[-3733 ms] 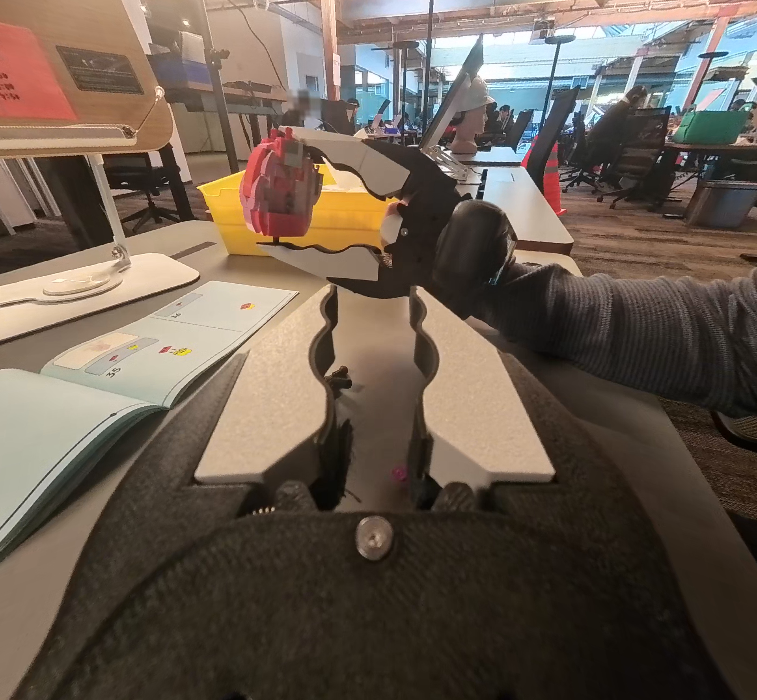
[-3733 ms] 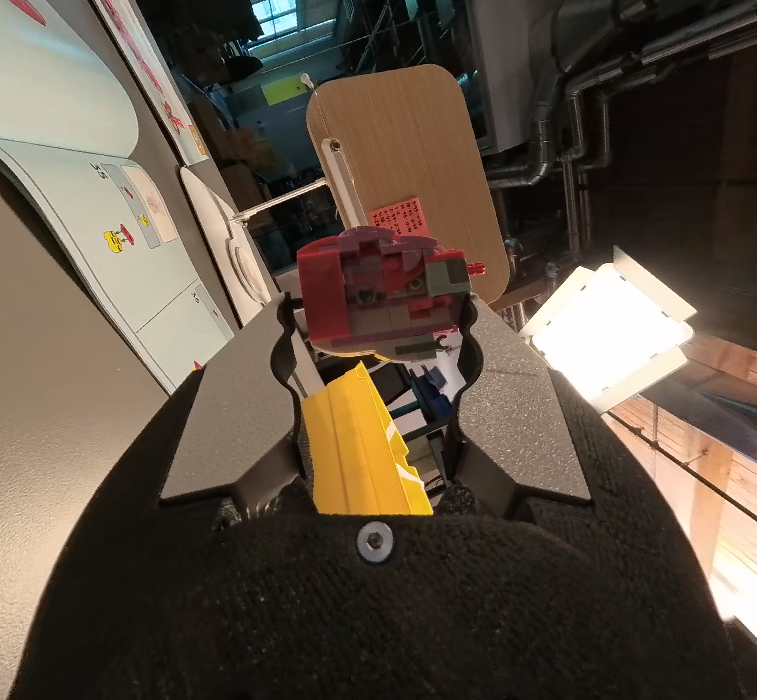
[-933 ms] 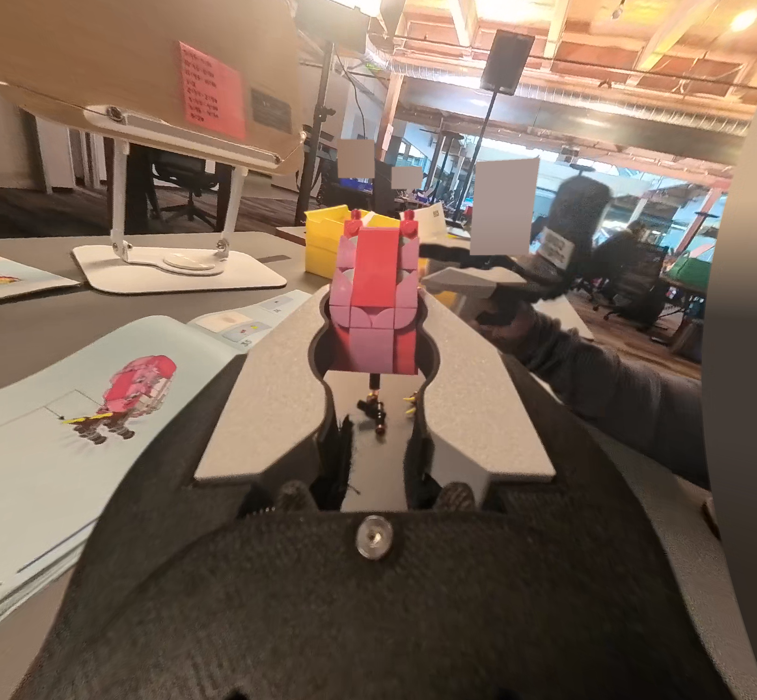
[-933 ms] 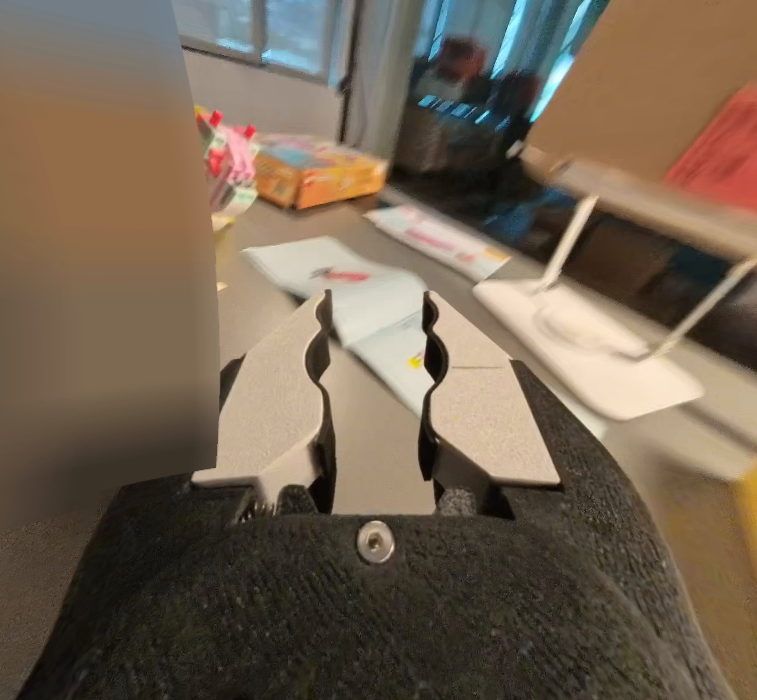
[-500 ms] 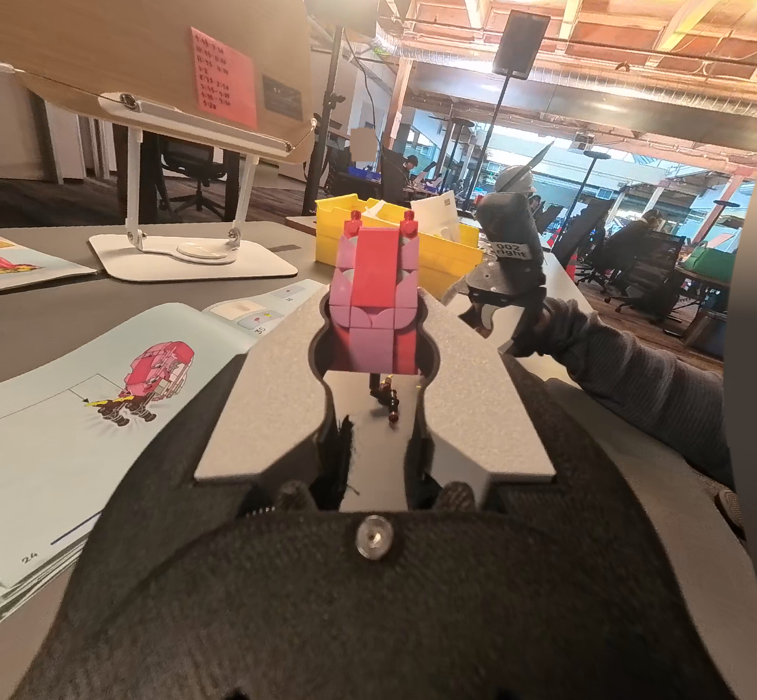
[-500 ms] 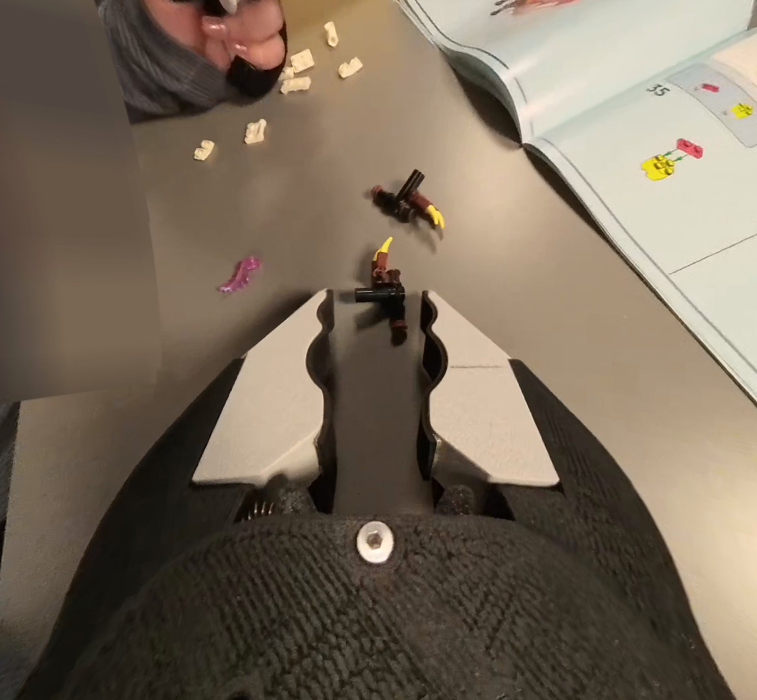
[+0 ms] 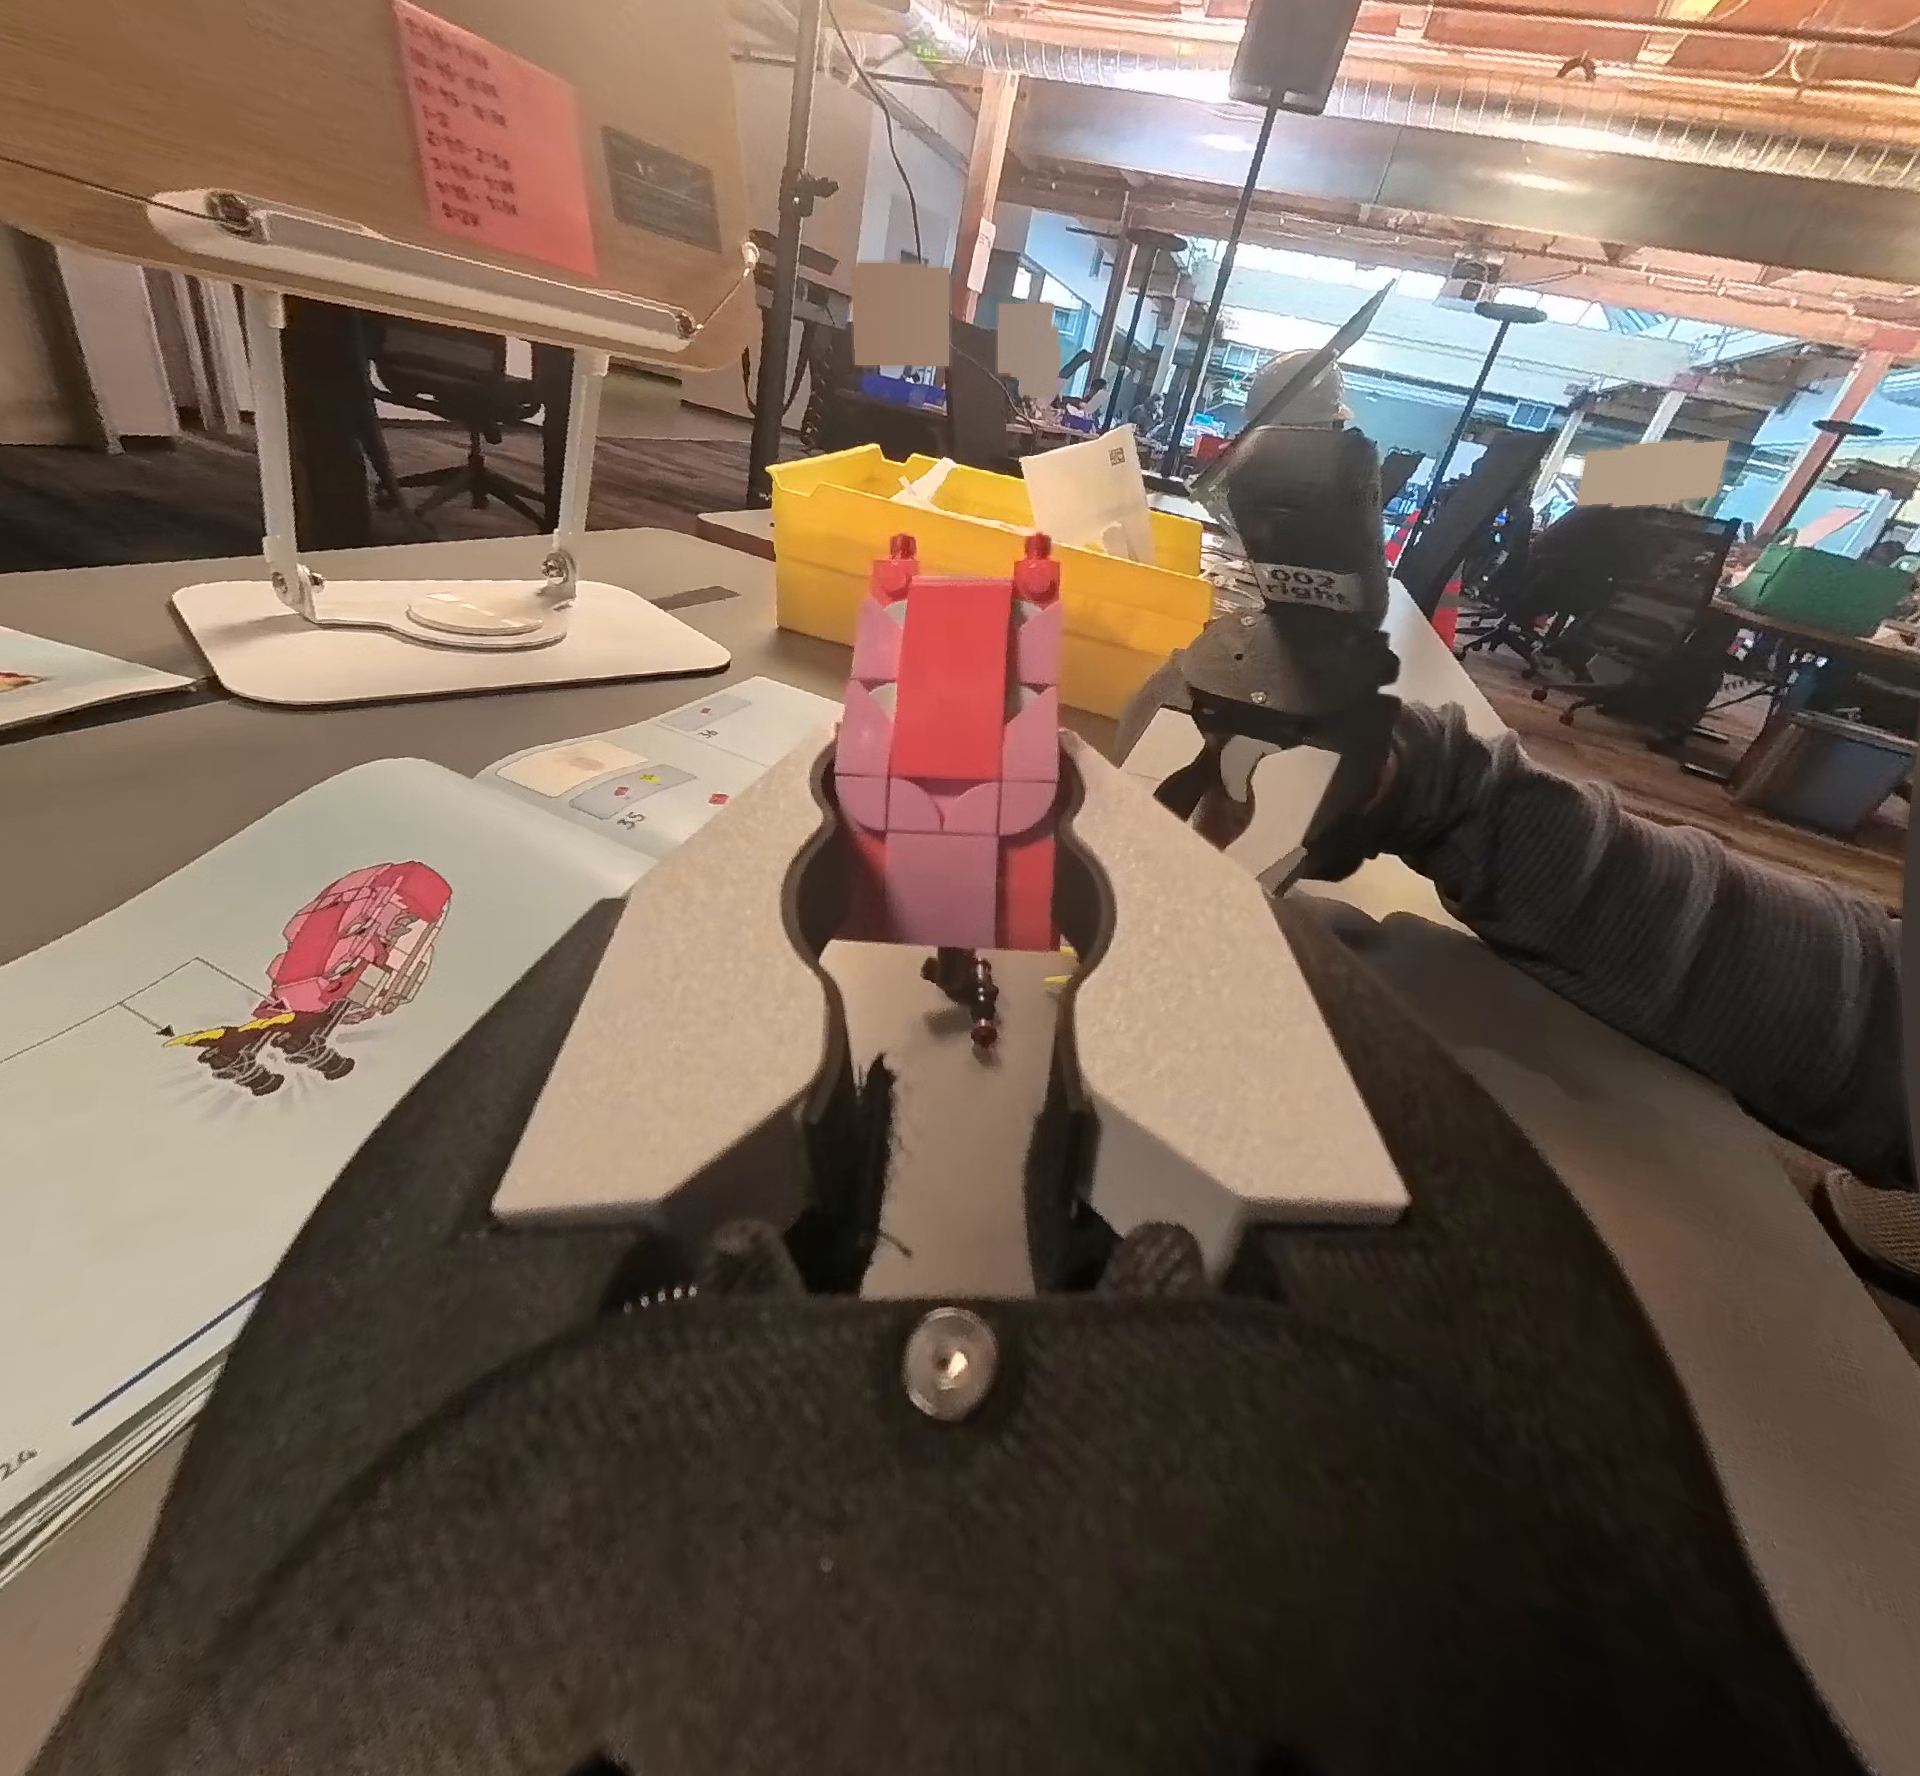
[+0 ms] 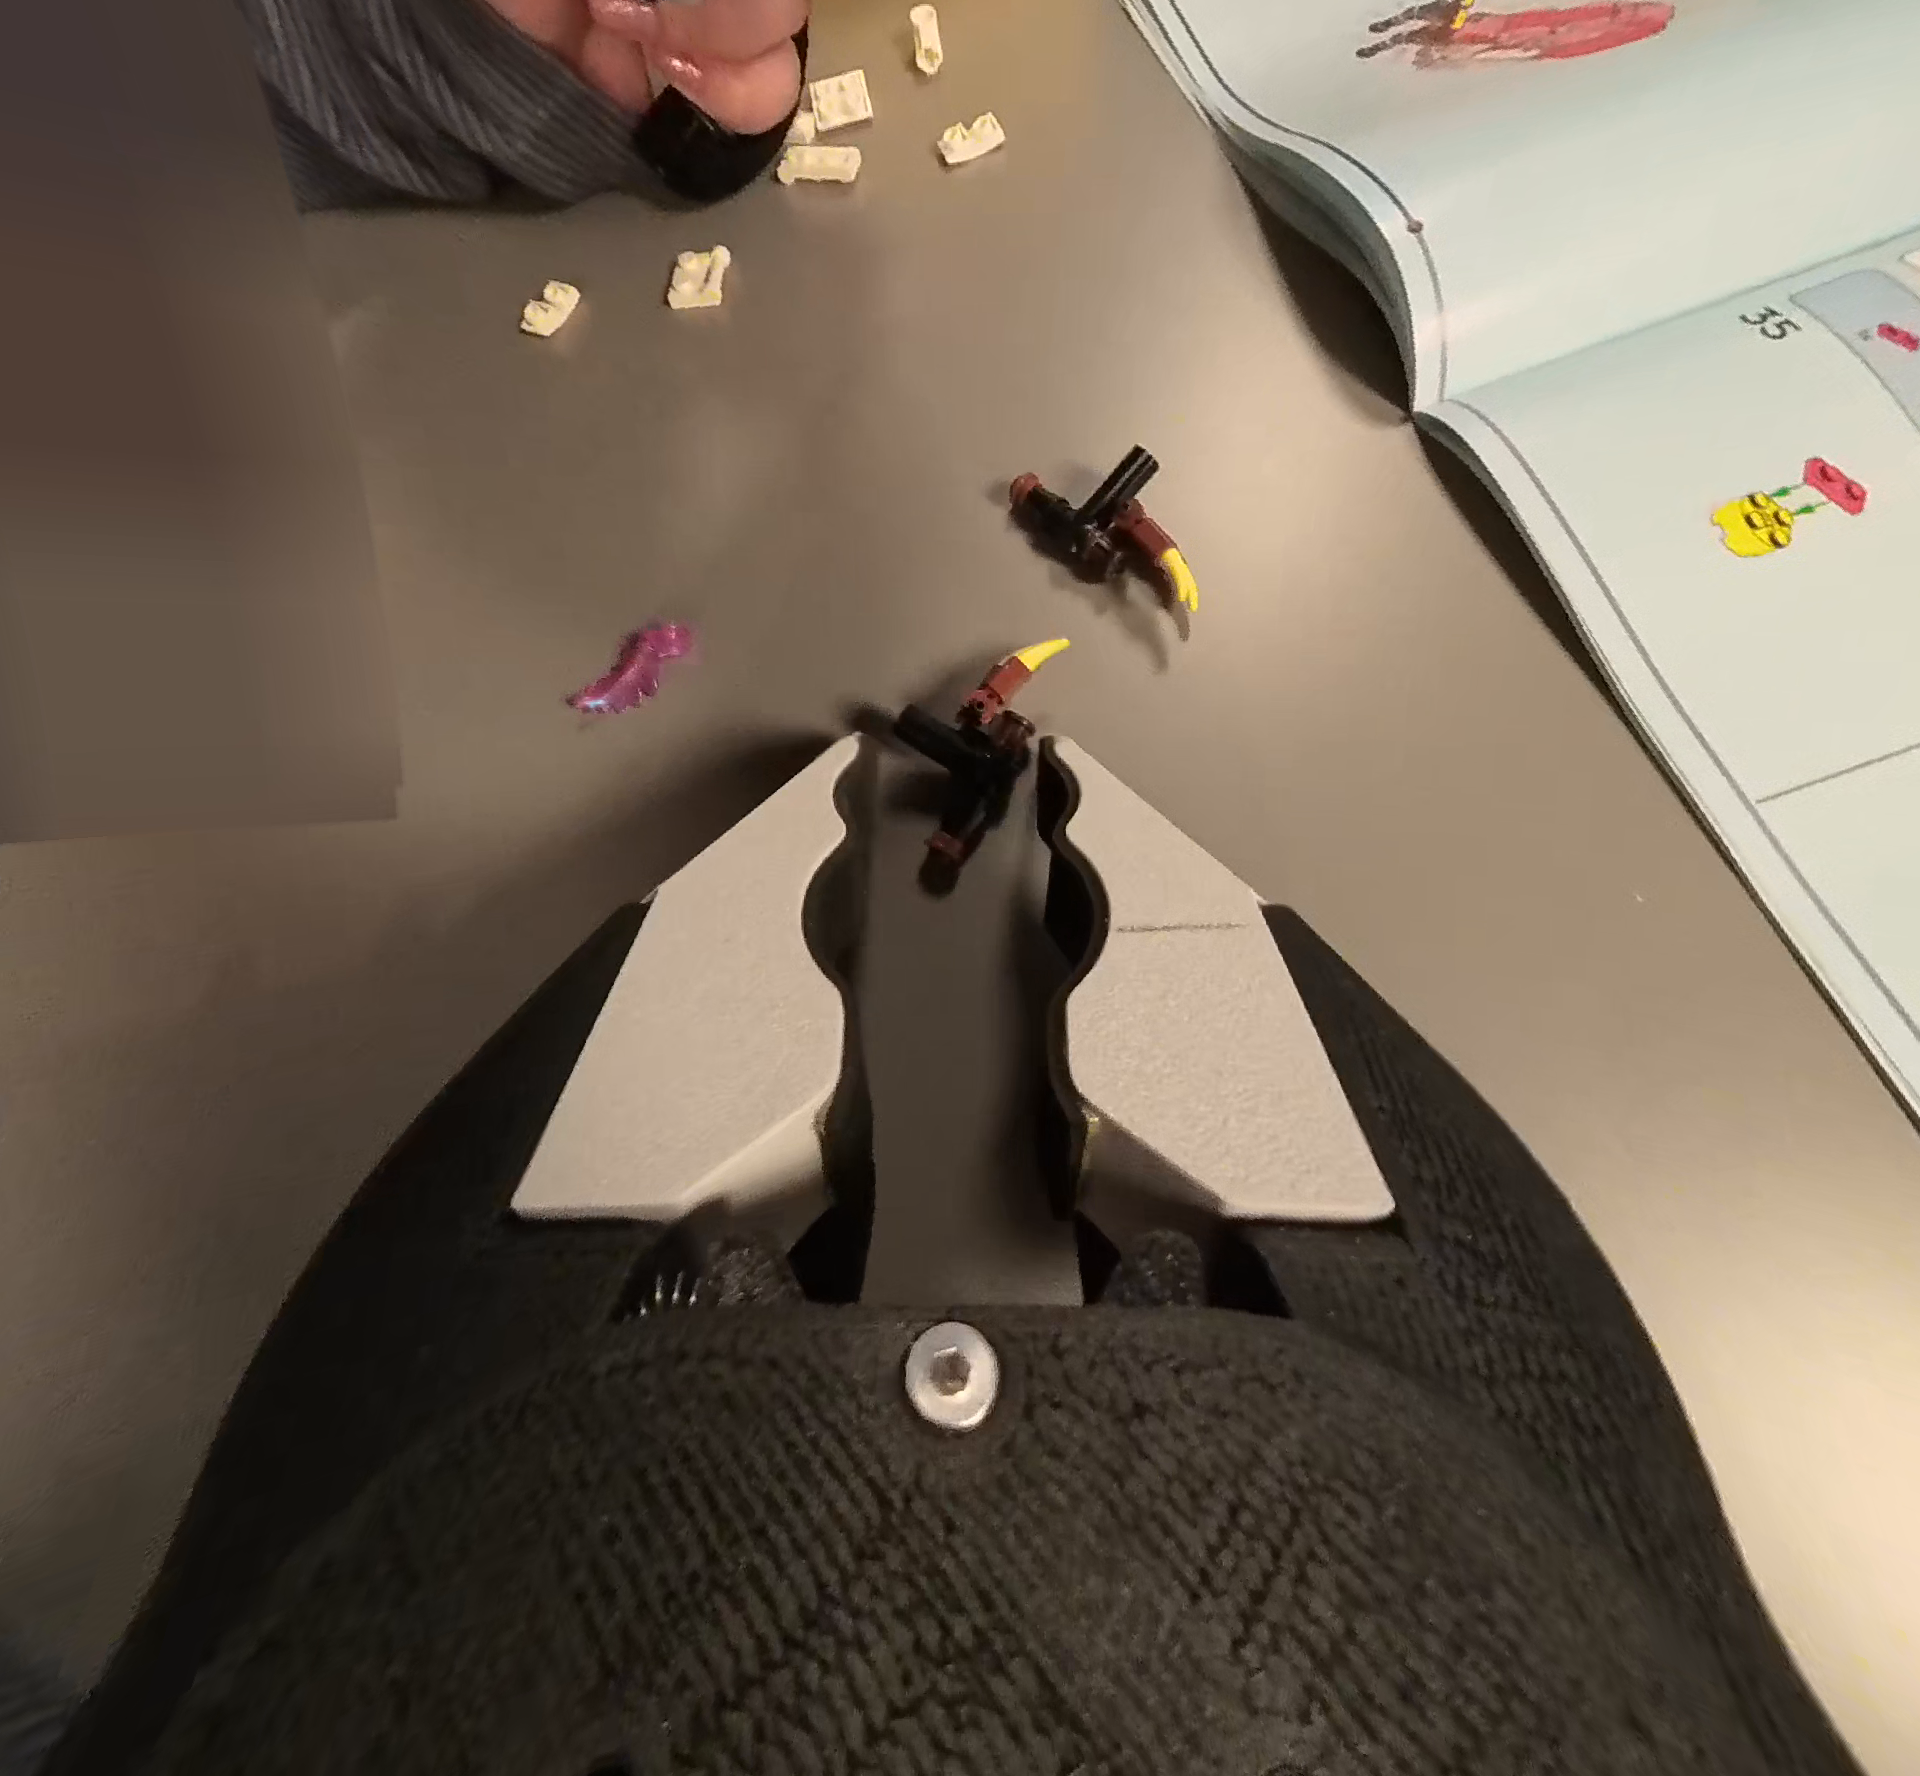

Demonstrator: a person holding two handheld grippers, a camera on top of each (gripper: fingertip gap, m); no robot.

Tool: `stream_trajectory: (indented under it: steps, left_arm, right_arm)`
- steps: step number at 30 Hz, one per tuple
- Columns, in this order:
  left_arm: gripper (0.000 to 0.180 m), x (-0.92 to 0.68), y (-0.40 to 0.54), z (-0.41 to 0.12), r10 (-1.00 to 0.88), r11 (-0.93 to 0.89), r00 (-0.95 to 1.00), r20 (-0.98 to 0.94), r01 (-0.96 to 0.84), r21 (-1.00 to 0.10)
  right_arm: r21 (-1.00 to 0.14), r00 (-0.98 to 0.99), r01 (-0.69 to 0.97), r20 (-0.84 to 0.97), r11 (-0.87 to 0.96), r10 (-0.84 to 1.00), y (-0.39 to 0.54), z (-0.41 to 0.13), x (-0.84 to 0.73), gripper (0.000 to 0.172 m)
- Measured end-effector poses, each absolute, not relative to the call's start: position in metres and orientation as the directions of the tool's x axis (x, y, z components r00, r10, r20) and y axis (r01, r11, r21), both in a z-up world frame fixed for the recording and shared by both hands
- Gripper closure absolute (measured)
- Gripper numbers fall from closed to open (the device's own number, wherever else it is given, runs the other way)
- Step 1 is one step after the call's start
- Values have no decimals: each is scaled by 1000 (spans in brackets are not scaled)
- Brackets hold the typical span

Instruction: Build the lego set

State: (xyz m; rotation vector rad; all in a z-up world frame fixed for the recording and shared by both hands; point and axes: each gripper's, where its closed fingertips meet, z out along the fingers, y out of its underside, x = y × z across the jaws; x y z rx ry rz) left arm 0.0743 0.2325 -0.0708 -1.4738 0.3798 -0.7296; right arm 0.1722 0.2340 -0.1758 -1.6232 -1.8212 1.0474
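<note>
Open-plan office behind, wood ceiling, desks and chairs far back. Up front a grey tabletop (image 8: 1351, 895) w/ an open booklet (image 7: 312, 895) on the left, a white stand (image 7: 447, 635) carrying a wooden board, and a yellow bin (image 7: 1122, 604) farther off.

Left gripper (image 7: 951, 781) is raised above the tabletop, jaws clamped on a red-and-pink brick model (image 7: 951, 760), one pad on each side, model upright between the tips.

Right gripper (image 8: 951, 760) points down at the tabletop, jaws part-way apart around a small black-and-brown claw piece (image 8: 971, 760) w/ a yellow tip. Piece lies on the tabletop, close against the right-hand finger (image 8: 1164, 947), clear gap on the other side, so not gripped. A second claw piece (image 8: 1101, 521) lies just beyond, a purple bit (image 8: 634, 666) off to the left, cream bits (image 8: 821, 157) near the other hand (image 8: 696, 33).
</note>
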Motion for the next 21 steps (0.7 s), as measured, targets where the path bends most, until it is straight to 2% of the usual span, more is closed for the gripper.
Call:
stream_trajectory:
  steps: [3, 6, 12, 14, 17, 19, 21]
  left_arm:
    - [147, 78, 231, -72, -657, -59, 732, 179, 187, -981]
    - [147, 82, 230, -74, -664, -56, 731, 156, 159, -986]
    - [147, 87, 229, -78, -668, -57, 735, 116, 105, -993]
    - [147, 86, 233, -83, -639, -79, 763, 100, 64, -995]
    - [147, 88, 236, -96, -618, -126, 785, 51, -35, -991]
    - [147, 95, 235, -105, -632, -163, 774, 30, -95, -982]
    - [146, 101, 234, -112, -645, -189, 764, 16, -139, -972]
  right_arm:
    - [-787, -191, 617, -126, 19, 974, 232, -178, 171, 146]
    - [-780, -197, 624, -101, 46, 975, 231, -180, 172, 158]
    - [-766, -190, 632, -11, 114, 982, 236, -179, 171, 160]
    - [-769, -159, 615, 95, 174, 983, 244, -172, 168, 160]
    - [-771, -41, 535, 385, 346, 922, 265, -137, 158, 160]
    - [-741, 81, 471, 577, 478, 813, 274, -103, 152, 160]
    - [-660, 161, 446, 724, 605, 671, 272, -80, 147, 161]
